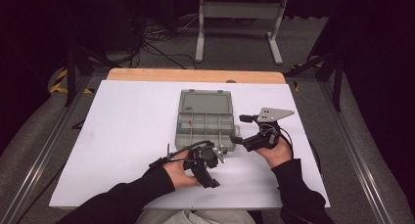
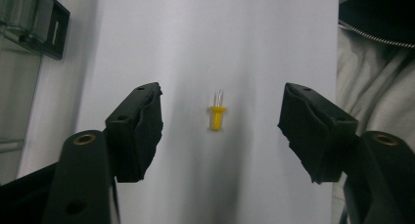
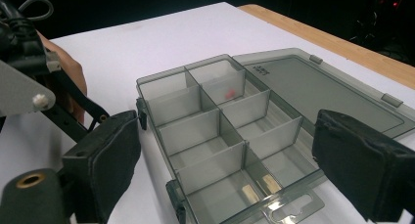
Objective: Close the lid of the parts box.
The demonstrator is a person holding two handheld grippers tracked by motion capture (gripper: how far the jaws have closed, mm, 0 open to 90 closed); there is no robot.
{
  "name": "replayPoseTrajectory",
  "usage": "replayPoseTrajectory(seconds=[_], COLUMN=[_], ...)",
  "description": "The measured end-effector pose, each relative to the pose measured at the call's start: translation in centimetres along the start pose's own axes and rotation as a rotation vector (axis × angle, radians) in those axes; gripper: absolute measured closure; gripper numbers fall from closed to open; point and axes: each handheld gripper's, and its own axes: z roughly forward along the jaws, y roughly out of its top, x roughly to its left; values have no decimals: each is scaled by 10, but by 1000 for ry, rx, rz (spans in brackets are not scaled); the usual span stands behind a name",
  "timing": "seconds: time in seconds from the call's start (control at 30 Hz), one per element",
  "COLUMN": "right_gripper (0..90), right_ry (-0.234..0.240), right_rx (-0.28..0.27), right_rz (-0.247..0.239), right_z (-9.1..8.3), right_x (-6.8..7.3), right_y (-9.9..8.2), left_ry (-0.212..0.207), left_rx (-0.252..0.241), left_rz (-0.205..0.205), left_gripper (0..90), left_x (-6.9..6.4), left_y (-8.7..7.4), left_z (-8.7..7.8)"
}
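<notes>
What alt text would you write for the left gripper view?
A small yellow LED lies on the white table, between the open jaws of the left gripper, which touch nothing. A corner of the grey parts box sits upper left.

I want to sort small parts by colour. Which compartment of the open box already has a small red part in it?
In the right gripper view, it is the far compartment beside the lid hinge. A small red part lies there; the other compartments show none.
</notes>
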Motion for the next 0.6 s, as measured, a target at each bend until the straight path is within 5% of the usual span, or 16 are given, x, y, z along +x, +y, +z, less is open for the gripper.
replayPoseTrajectory(seconds=[0.33,0.6], right_gripper=[111,111], right_ry=[1,2], right_rx=[1,3], right_rz=[-3,-3], right_z=[0,1], right_x=[0,0], right_y=[0,0], left_ry=[8,10], left_rx=[39,63], left_rz=[22,39], left_gripper=[421,600], left_x=[-3,-6], left_y=[-1,-1], left_z=[8,10])
